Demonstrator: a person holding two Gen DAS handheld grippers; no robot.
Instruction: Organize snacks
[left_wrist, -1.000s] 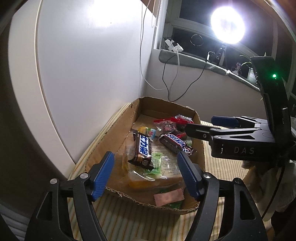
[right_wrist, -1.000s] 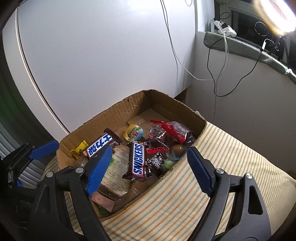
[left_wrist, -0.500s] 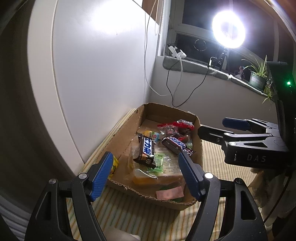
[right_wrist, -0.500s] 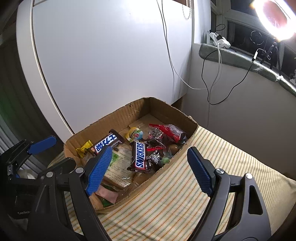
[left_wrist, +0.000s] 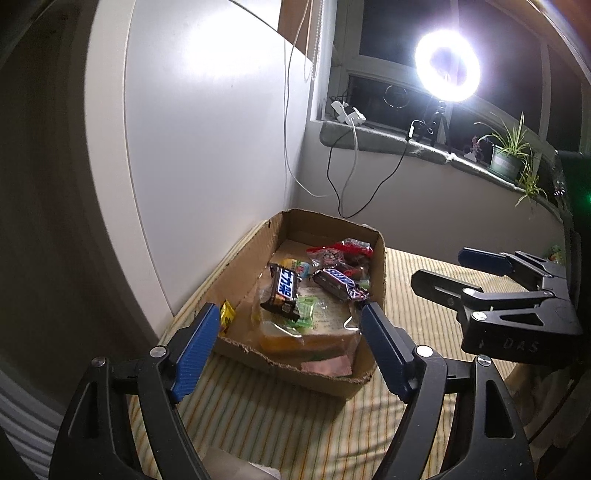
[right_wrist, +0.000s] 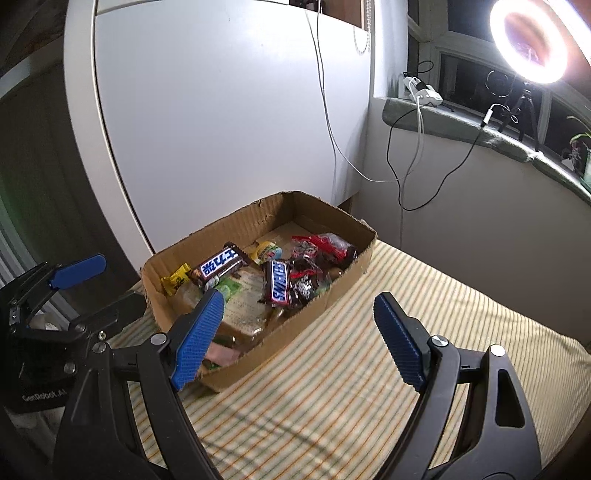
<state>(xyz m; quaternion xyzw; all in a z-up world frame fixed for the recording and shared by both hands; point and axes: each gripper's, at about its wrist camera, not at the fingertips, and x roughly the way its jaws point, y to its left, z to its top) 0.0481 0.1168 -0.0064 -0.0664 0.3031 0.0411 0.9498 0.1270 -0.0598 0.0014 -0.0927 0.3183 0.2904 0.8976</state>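
A shallow cardboard box (left_wrist: 325, 373) (right_wrist: 280, 350) sits on a striped cloth and holds several wrapped snacks. Among them are a Snickers bar (left_wrist: 338, 282) (right_wrist: 280, 282), a second dark bar with blue lettering (left_wrist: 283, 291) (right_wrist: 219, 265), a red-and-clear candy bag (left_wrist: 340, 253) (right_wrist: 325, 245), a yellow sweet (left_wrist: 227, 315) (right_wrist: 176, 277) and a pink wrapper (left_wrist: 325, 367). My left gripper (left_wrist: 286, 332) hangs in front of the box's near wall; its jaws are opening with nothing between them. My right gripper (right_wrist: 299, 328) stands open and empty over the box's right side.
A white cabinet panel (left_wrist: 207, 140) stands close behind the box on the left. A windowsill (left_wrist: 406, 146) carries a ring light (left_wrist: 447, 72), cables and a potted plant (left_wrist: 508, 155). Striped cloth (right_wrist: 424, 325) stretches to the right of the box.
Both grippers have drawn back and risen from the box, which now looks smaller and farther off. The left gripper's jaws stand slightly wider. The snacks have not moved.
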